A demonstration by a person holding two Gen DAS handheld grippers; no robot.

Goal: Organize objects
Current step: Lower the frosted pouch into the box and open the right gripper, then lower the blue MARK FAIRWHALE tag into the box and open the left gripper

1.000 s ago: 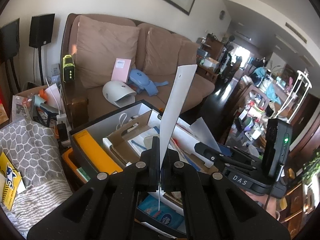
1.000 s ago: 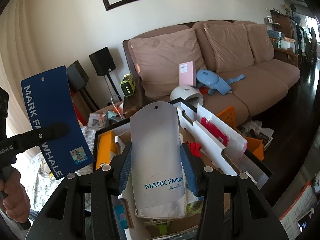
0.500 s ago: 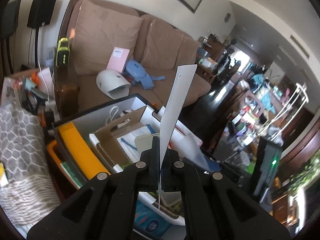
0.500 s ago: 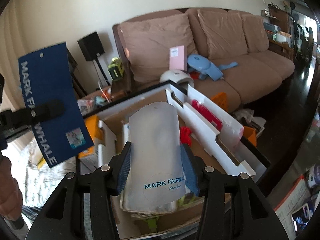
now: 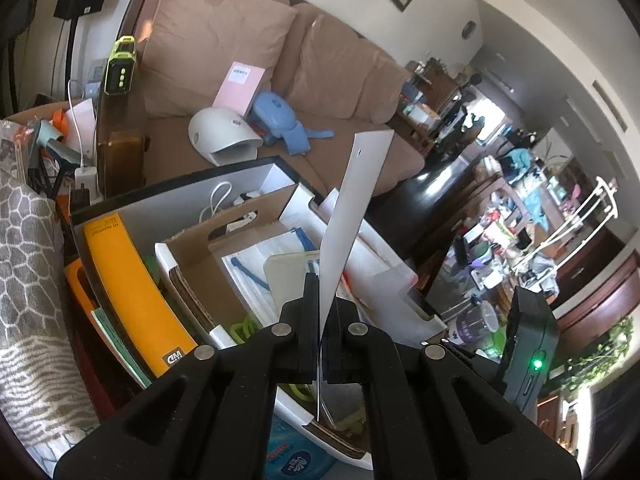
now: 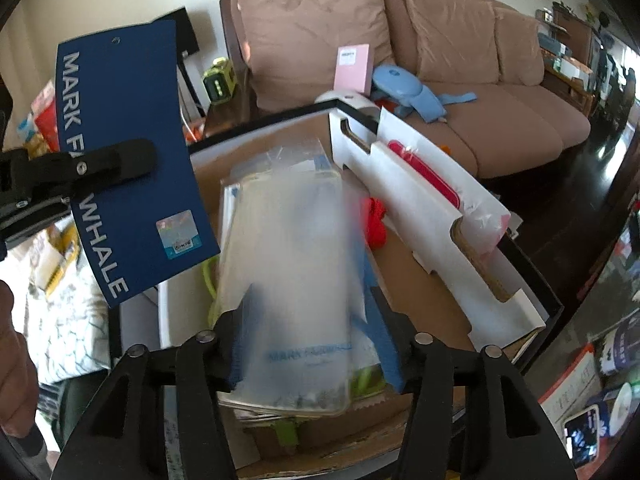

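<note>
Since the earlier frames both claws have sunk toward the black-rimmed storage box [image 6: 532, 280], and the clear pouch [image 6: 288, 280] that sat sharp and upright between the right claw's fingers now shows as a blurred, streaked shape.

The right claw [image 6: 312, 344] points down into the box and its jaws are opening. The pouch, printed with faint "MARK F..." lettering, is still between the blue pads [image 6: 380, 340], but the blur hides whether they still press on it. Its lower edge lies over the cardboard and green bits at the near end of the box.

The left claw [image 5: 320, 320] is clamped tight on a blue card [image 6: 128, 160] reading "MARK F... WHALE", with a small sticker near its lower corner. In the left wrist view the same card is seen almost edge-on as a pale strip [image 5: 352, 216] rising from the closed jaws. It is held above the box's left side, clear of the contents.

Inside the box, a yellow folder [image 5: 132, 288] stands against the left wall, a white cardboard divider [image 6: 424, 216] runs along the right side, and a red scrap [image 6: 374, 220] lies just beside that divider. Behind the box is a brown sofa [image 6: 460, 60] carrying a pink booklet [image 6: 352, 68].

A bare hand [image 6: 12, 364] grips the left tool's handle.
</note>
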